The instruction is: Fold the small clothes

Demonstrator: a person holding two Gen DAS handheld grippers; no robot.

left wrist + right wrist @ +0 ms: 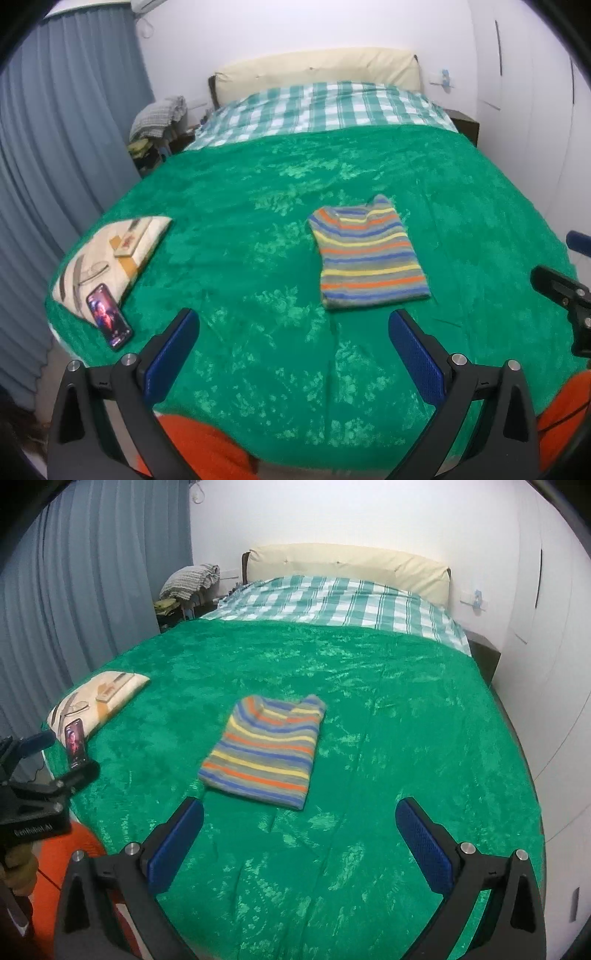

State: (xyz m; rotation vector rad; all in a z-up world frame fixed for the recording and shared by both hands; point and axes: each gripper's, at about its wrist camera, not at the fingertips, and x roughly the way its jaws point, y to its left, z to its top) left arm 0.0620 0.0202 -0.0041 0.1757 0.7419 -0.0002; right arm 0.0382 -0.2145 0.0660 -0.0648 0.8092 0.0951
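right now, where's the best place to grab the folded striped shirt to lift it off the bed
Probably the near hem edge of the striped shirt, coming from the foot of the bed. It lies flat as a folded rectangle on the green blanket, that edge faces both open grippers, and nothing lies in the way.

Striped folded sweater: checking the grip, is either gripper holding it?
No, the striped folded sweater lies alone on the green velvet bedspread, clear of both open grippers.
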